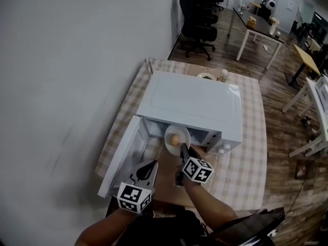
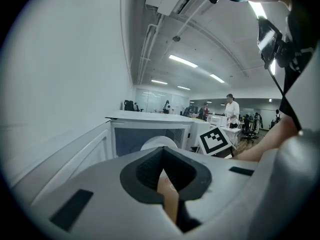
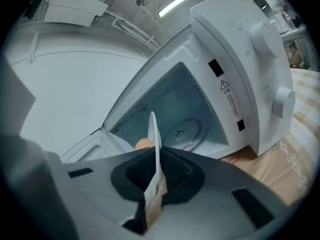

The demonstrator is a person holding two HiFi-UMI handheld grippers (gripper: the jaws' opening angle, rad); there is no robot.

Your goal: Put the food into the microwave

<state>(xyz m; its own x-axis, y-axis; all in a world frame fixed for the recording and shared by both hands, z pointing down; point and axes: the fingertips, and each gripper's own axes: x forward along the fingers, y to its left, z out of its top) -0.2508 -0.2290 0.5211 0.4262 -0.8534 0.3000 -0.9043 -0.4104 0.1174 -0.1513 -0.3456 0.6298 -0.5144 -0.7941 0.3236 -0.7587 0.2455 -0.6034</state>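
- The right claw (image 3: 157, 176) is pinched tight on the rim of the white plate (image 3: 154, 134), right at the mouth of the microwave (image 3: 240, 59).
- The left claw (image 2: 162, 181) is squeezed narrow with nothing in it. It waits in front of the microwave, by the open door (image 1: 120, 158).
- The food (image 1: 175, 139) is a round orange-brown lump. It sits on the plate at the microwave's opening, not yet over the glass tray (image 3: 182, 131) inside the microwave.
- The claw holds only one thin bit of the rim, so I think the plate could tip. Then the round food could roll off, into the microwave or down onto the worktop (image 1: 246, 158) in front of it.
- The plate could slip out of the pinch if its far edge bumps the microwave's front frame.
- If the plate is set down crooked, it could end up half off the glass tray and wobble.
- The left claw is close to the microwave's door. A knock there could swing the door into the plate.
- Count: two claws, one plate, one piece of food.
- Count: one microwave with one door, one glass tray and two round knobs (image 3: 282, 101).
- Count: one worktop under the microwave.
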